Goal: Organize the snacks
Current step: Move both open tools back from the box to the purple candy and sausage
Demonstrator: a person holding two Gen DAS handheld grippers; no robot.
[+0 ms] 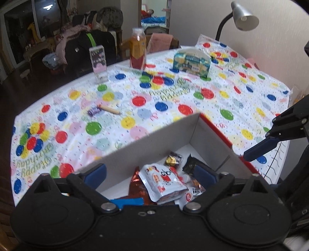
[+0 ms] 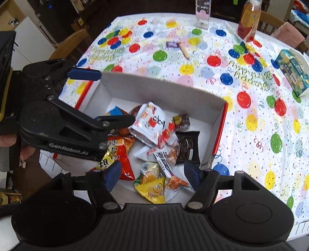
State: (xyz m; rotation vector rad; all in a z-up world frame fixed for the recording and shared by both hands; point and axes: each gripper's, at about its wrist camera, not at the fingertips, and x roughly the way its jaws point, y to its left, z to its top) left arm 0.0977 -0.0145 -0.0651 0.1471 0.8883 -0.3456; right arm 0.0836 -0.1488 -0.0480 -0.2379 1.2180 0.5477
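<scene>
A cardboard box (image 2: 164, 86) with white walls and a red rim (image 1: 218, 133) holds several snack packets. On top of them lies a white and red pouch (image 2: 152, 121), also in the left wrist view (image 1: 164, 181). My left gripper (image 1: 150, 174) hangs open over the box's near side, holding nothing. My right gripper (image 2: 152, 175) is open above a yellow packet (image 2: 152, 189) and grips nothing. One of the right gripper's blue fingers (image 1: 256, 151) shows by the rim. A purple candy (image 1: 94, 111) and a tan stick (image 1: 110, 109) lie loose on the balloon tablecloth (image 1: 173, 92).
At the table's far side stand a juice bottle (image 1: 137, 51), a clear plastic case (image 1: 99, 63) and a blue-green carton (image 1: 191, 60). A desk lamp (image 1: 243, 16) leans over the corner by the wall. Chairs (image 2: 71, 44) ring the table. A hand (image 2: 11, 141) holds the left gripper.
</scene>
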